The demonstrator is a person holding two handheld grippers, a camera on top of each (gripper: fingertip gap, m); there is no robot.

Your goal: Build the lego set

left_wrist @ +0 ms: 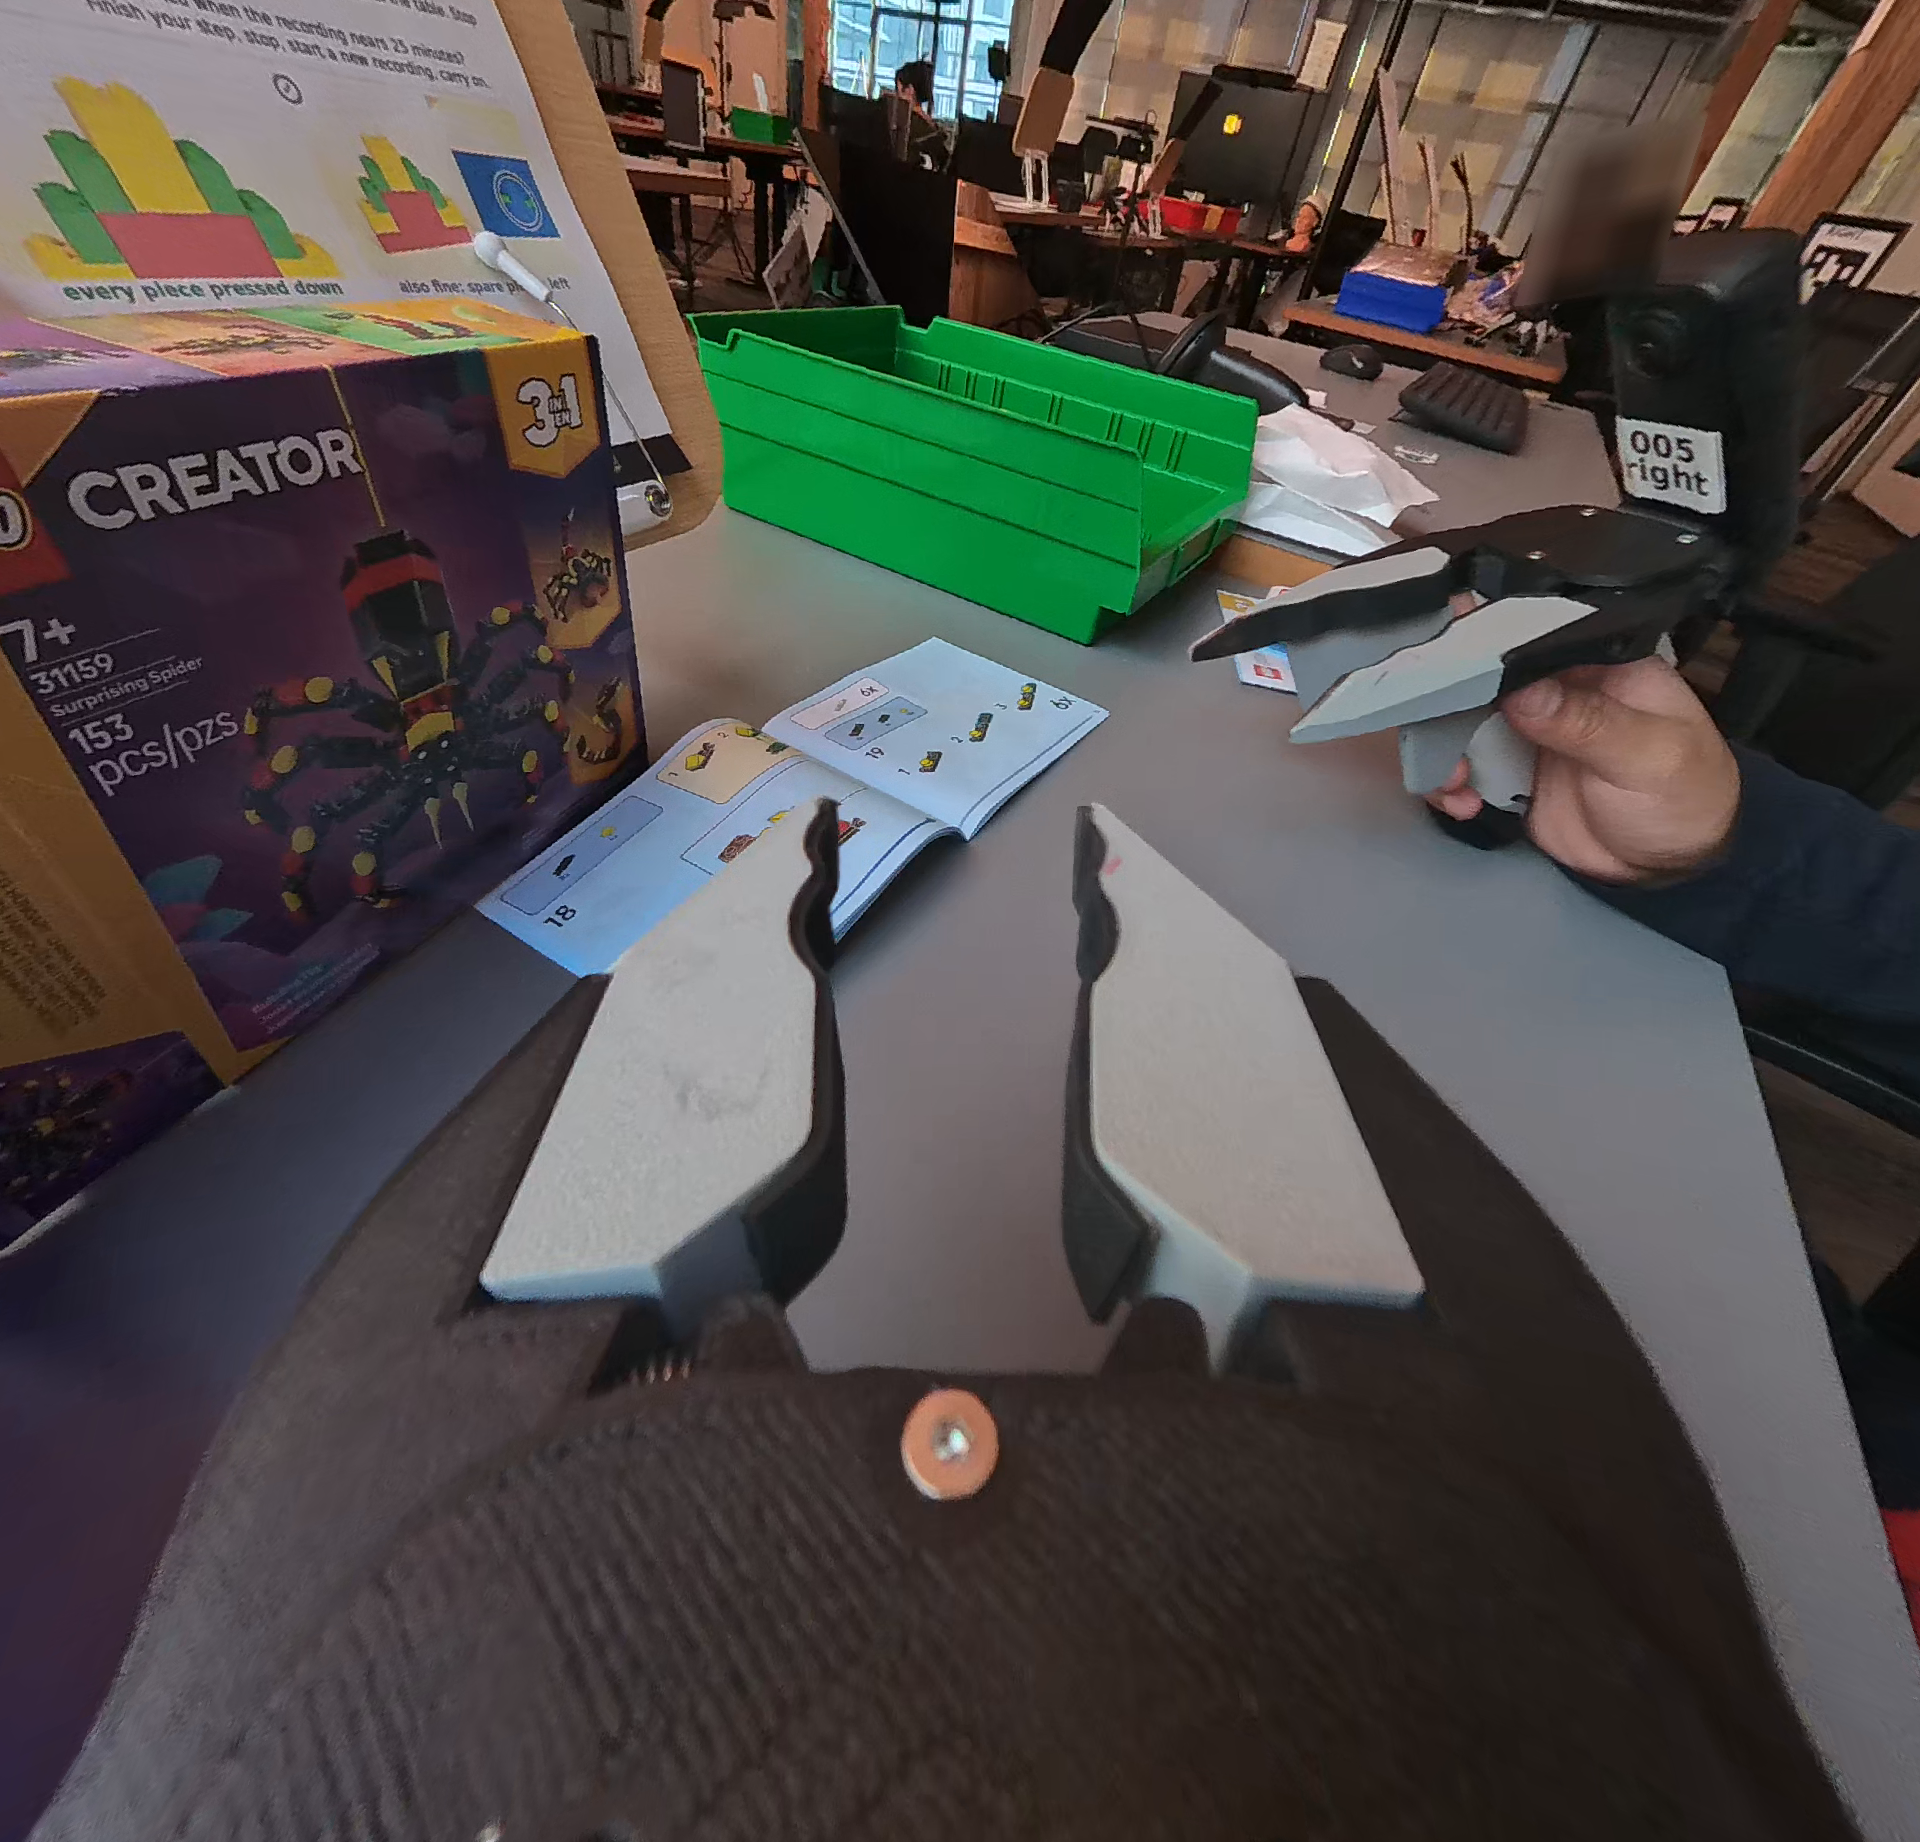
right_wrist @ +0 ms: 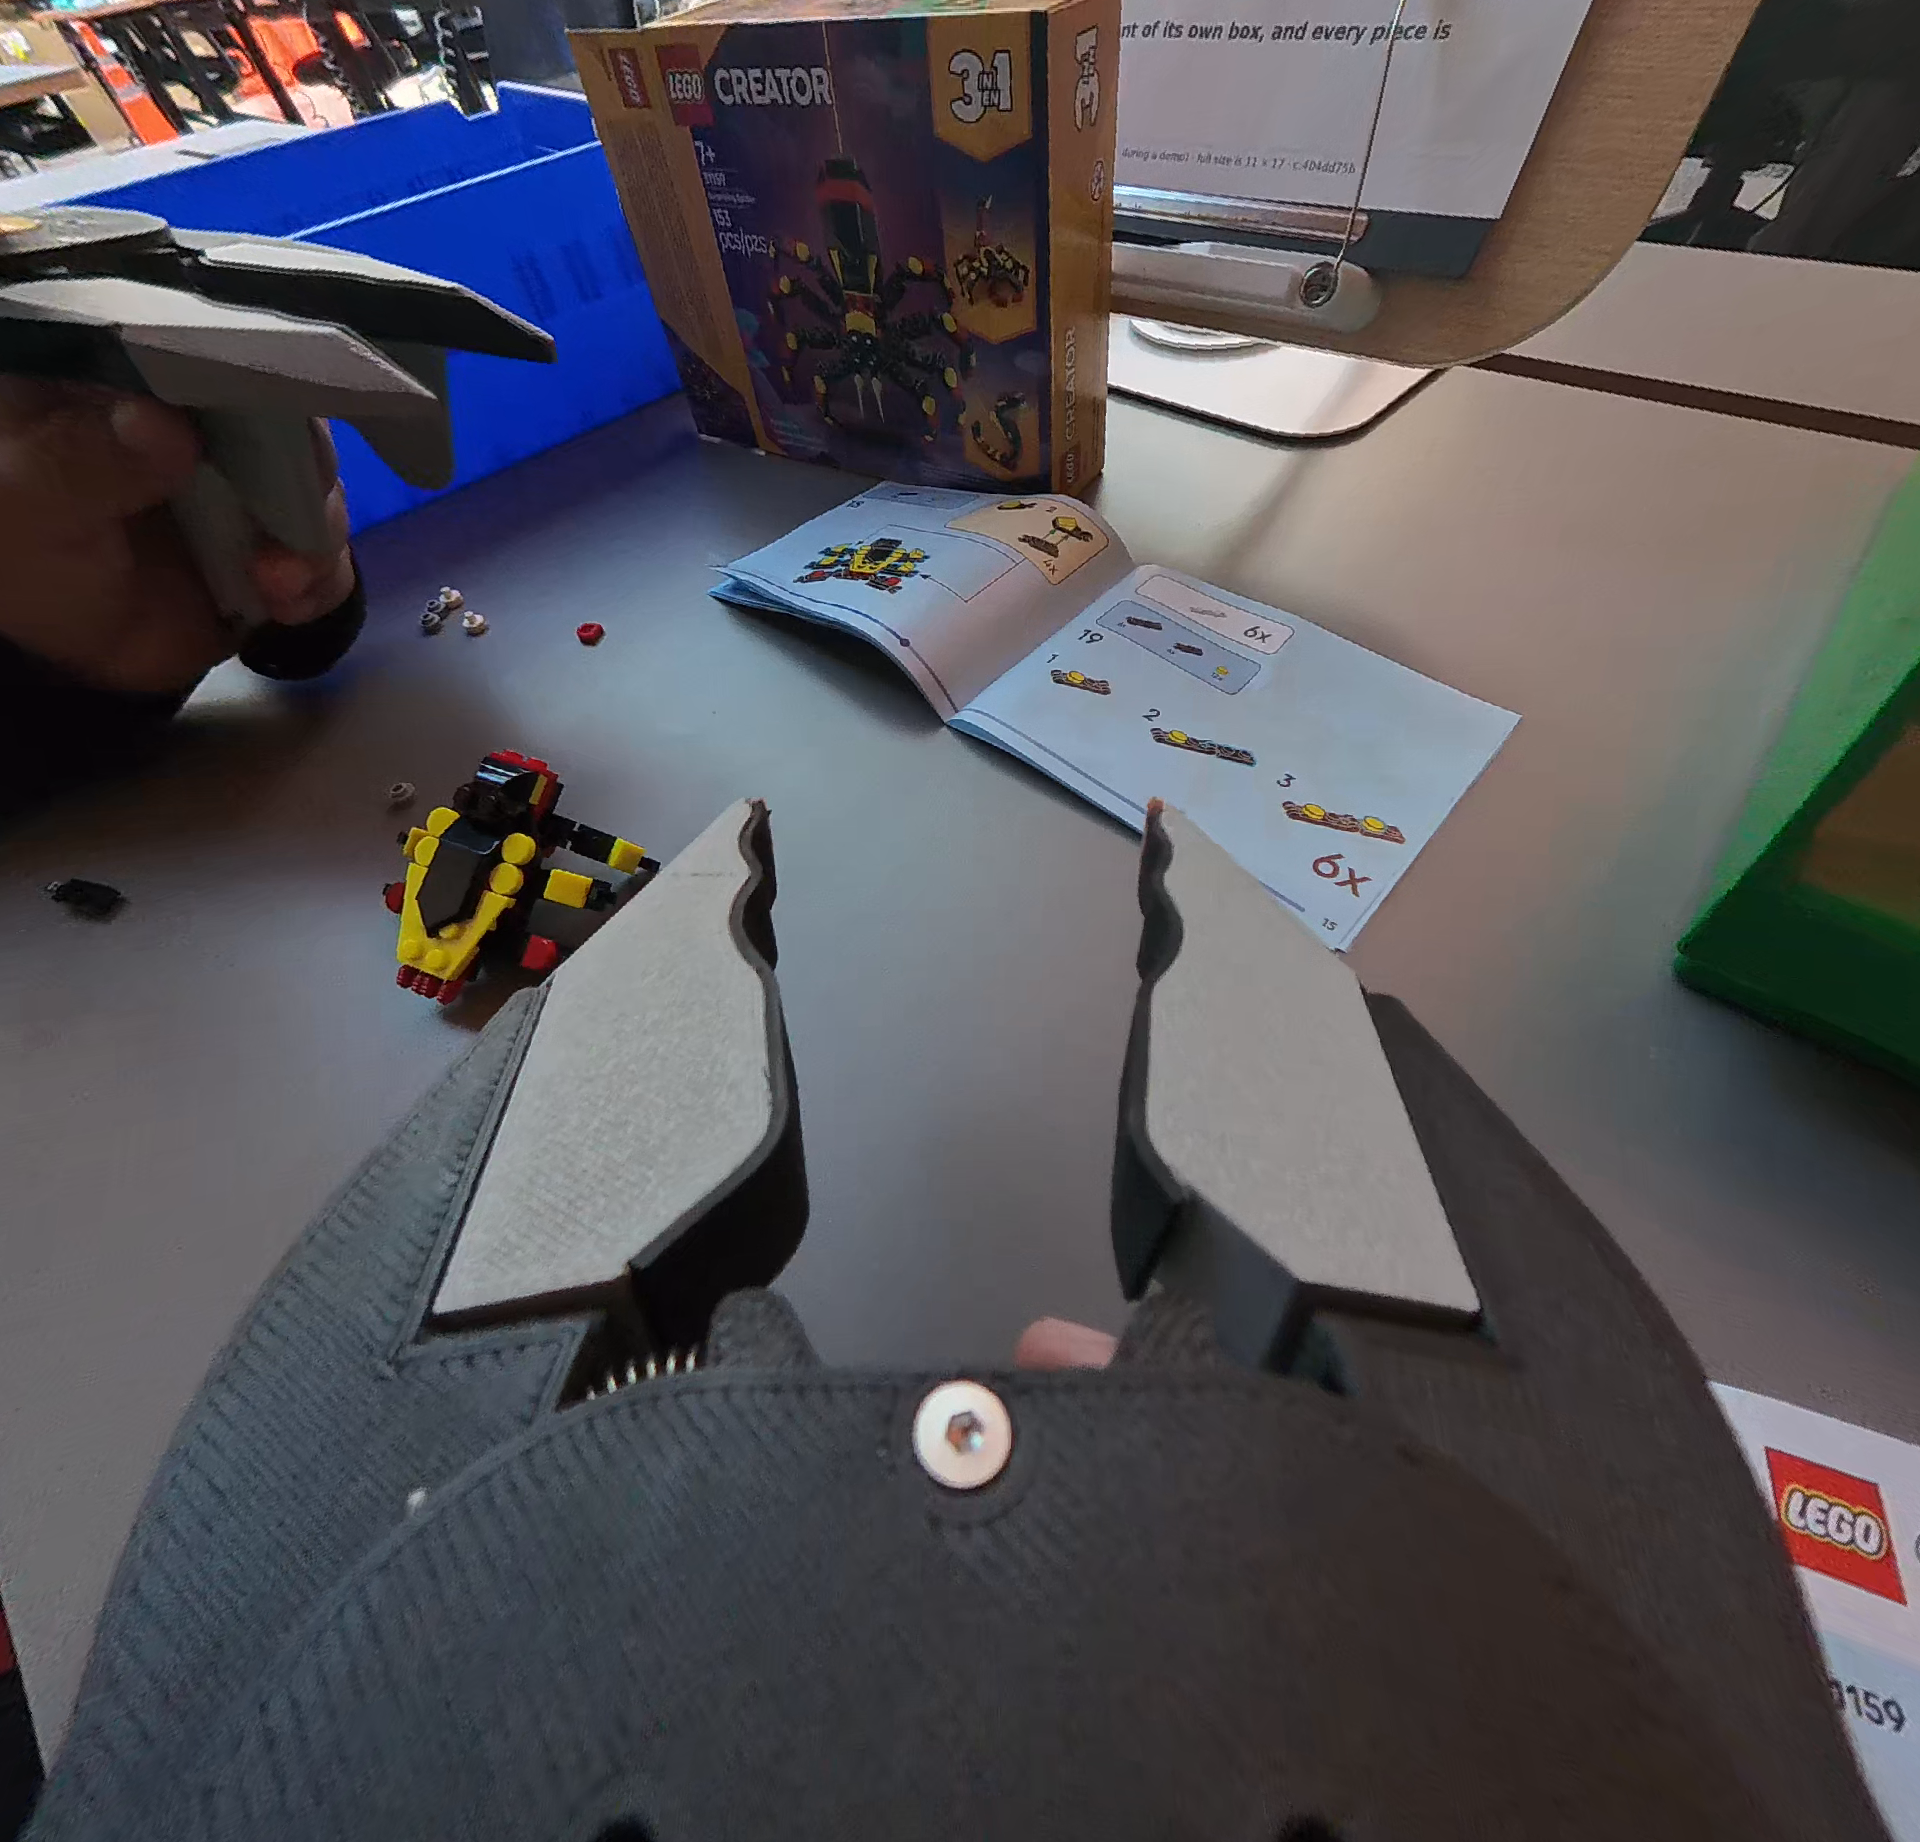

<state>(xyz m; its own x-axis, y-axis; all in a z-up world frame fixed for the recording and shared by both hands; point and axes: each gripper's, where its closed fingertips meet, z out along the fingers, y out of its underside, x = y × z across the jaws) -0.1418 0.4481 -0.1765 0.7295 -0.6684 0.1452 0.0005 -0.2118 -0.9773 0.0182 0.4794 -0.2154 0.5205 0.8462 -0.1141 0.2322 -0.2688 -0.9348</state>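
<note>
Nearest the lens in the right wrist view, the right gripper (right_wrist: 956, 805) fills the lower half of the frame, its jaws spread wide with only bare grey table (right_wrist: 935, 587) between them. At the left of that frame, just beyond the left finger, sits the part-built lego model (right_wrist: 488, 873), a small yellow, black and red body lying on the table. Loose pieces are scattered above and to its left: a red stud (right_wrist: 589, 633), a few small grey bits (right_wrist: 452, 610) and a black piece (right_wrist: 85, 896) near the left edge. The open instruction booklet (right_wrist: 1122, 670) lies right of centre, with the set's box (right_wrist: 862, 234) standing behind it at the top. In the left wrist view the left gripper (left_wrist: 951, 810) takes up the lower centre, likewise parted and holding nothing, its tips over the booklet's near edge; a green bin (left_wrist: 966, 462) stands in the upper middle. The model looks light and rigid, but its thin projecting parts would likely pop off under a sideways squeeze, so the solid central body seems the safer place to pinch. The loose studs are tiny and smooth and would probably skid on the table, so closing squarely on their flat sides looks wise.
</note>
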